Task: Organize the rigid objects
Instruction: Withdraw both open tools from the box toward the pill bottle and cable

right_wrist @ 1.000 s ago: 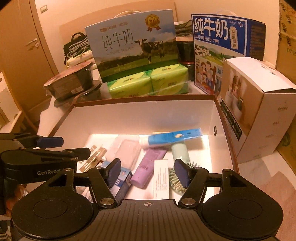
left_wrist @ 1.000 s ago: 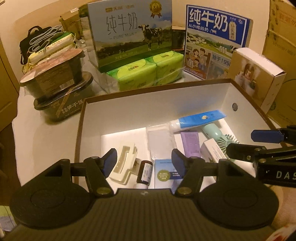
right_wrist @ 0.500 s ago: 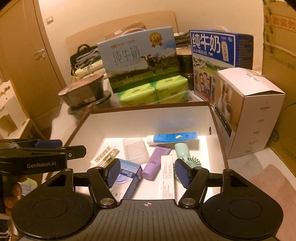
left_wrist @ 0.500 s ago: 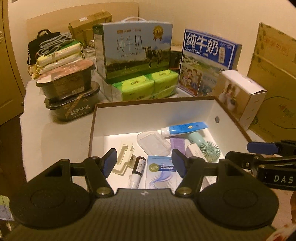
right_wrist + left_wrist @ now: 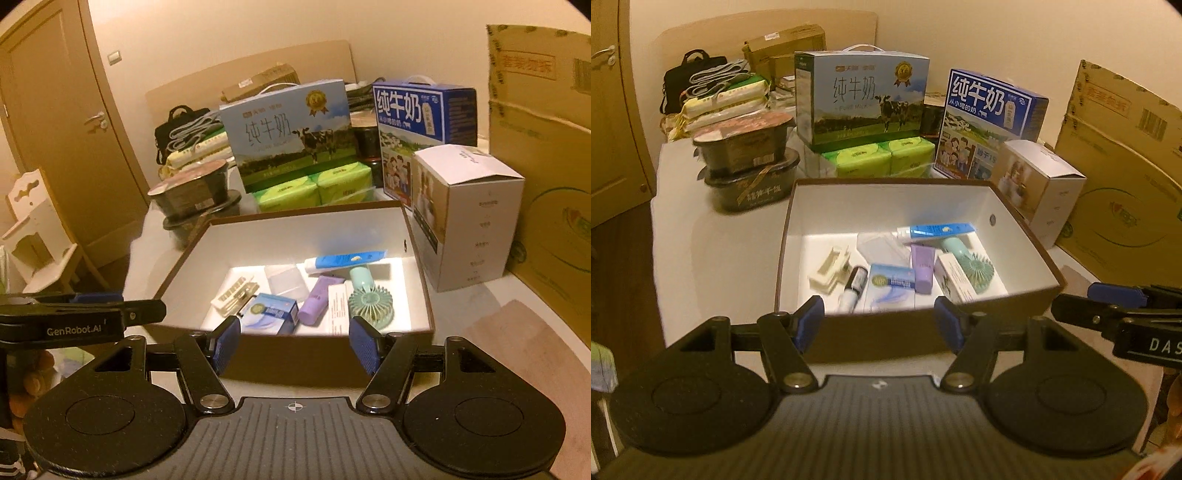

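Both grippers hovering on the near side of the brown box (image 5: pixel 916 334), outside it, angled down toward it. Left gripper (image 5: pixel 879 317) jaws standing apart, nothing between the blue pads (image 5: pixel 809 321), only the box's near wall showing behind the gap. Right gripper (image 5: pixel 295 345) same: jaws parted, empty, near wall of the box (image 5: pixel 295 354) behind. Right gripper also poking into the left view's right edge; left gripper poking into the right view's left edge, level with the box's near left corner.

Box sitting open on the white table (image 5: pixel 713 254), white inside, all small items lying on its floor:
- cream hair clip (image 5: pixel 829 269) toward the left
- small dark-capped bottle (image 5: pixel 854 288) just right of the clip
- blue-and-white carton (image 5: pixel 891 286) near the front wall
- purple tube (image 5: pixel 922 267) beside the carton, cap toward the front
- clear plastic case (image 5: pixel 882 245) behind the carton
- blue toothpaste tube (image 5: pixel 938 230) lying crosswise at the back
- mint handheld fan (image 5: pixel 971 267) on the right, handle tucked under the toothpaste tube
- white carton (image 5: pixel 955 280) lying against the fan's left side

Sitting behind the box: two milk cartons (image 5: pixel 864 99), green tissue packs (image 5: pixel 879 157), two stacked black food tubs (image 5: pixel 750 162). White cardboard box (image 5: pixel 1039 188) standing just right of the brown box.
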Tool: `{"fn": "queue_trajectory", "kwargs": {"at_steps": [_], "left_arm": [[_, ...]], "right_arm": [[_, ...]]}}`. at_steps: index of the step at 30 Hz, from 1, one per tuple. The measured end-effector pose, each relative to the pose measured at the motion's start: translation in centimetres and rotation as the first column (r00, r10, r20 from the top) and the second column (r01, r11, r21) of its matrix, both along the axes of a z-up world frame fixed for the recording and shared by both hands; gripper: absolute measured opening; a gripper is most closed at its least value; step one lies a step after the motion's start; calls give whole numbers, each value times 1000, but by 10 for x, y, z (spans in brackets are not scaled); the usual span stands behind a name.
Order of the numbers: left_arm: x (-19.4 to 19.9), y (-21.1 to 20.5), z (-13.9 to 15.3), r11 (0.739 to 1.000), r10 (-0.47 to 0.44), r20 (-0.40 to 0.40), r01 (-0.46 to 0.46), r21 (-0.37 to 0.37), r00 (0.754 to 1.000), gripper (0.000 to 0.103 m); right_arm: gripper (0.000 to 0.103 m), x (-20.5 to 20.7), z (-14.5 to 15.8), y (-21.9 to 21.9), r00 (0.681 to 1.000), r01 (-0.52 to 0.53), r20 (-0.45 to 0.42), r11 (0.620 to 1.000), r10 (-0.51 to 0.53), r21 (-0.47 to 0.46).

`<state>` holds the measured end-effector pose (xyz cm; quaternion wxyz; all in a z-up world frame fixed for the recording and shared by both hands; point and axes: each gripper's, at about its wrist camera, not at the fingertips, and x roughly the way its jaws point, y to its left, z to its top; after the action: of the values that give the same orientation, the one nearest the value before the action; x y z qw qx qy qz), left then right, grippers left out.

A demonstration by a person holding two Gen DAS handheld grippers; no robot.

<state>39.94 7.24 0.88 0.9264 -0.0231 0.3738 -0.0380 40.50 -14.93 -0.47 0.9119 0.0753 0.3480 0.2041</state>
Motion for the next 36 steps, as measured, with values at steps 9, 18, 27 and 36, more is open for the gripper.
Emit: {"fn": "queue_trajectory", "kwargs": {"at_steps": [9, 18, 27, 36], "left_arm": [[-54, 0, 3, 999, 33, -19, -33, 6, 999, 64], [-95, -3, 5, 999, 49, -27, -49, 11, 998, 64], [-125, -10, -1, 999, 45, -51, -44, 12, 998, 64], [-142, -16, -24, 999, 42, -111, -39, 30, 993, 64]], "right_arm": [[65, -51, 3, -15, 1000, 20, -13, 999, -19, 29], [66, -87, 4, -23, 999, 36, -36, 998, -34, 45], [66, -115, 1, -23, 998, 33, -55, 998, -30, 47], [66, -132, -18, -19, 995, 18, -100, 1000, -18, 5]]}}
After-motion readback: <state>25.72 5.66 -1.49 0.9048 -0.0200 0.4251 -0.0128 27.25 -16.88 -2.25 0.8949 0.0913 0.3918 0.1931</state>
